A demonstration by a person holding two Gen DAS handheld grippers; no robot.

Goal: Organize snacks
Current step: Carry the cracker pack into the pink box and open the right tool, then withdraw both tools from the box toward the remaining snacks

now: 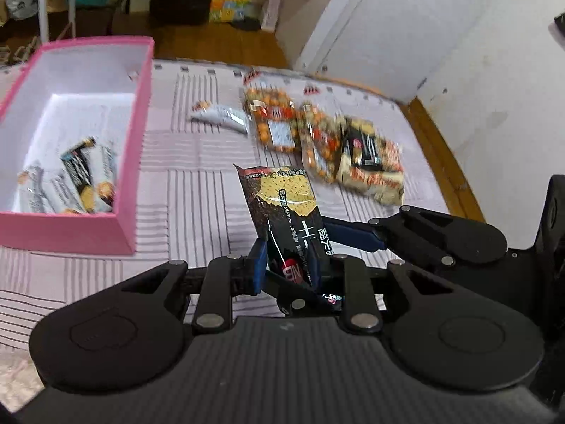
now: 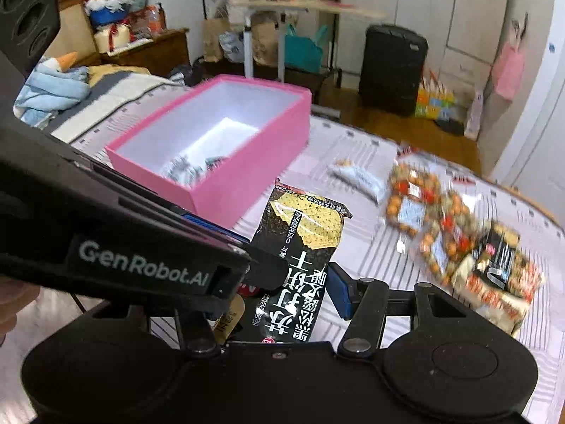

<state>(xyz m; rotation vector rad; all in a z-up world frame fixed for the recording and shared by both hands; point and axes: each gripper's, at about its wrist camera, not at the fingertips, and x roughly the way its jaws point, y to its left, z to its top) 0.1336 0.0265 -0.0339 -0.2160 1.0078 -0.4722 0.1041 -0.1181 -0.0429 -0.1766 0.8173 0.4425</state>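
The left tool (image 1: 287, 265) is pinching the lower end of a black, glossy cracker packet with a yellow cracker picture and white lettering (image 1: 282, 205), its blue pads (image 1: 257, 265) pressed against the wrapper's two sides, so the packet stands up and leans away from the tool above the striped pink-and-white bed sheet (image 1: 190, 183). In the right wrist view the same packet (image 2: 303, 247) also sits between the right tool's (image 2: 282, 282) jaws; one blue pad (image 2: 342, 291) stands just beside the packet's right edge, while the left tool's black body hides the other side, so I cannot tell whether this tool presses on it. To the left of the packet lies an open pink cardboard box with a white inside (image 1: 141, 113), holding a few wrapped snacks (image 1: 81, 180). Beyond the packet, a small white sachet (image 1: 220, 116) and a cluster of clear bags of orange snacks (image 1: 317, 137) lie on the sheet.
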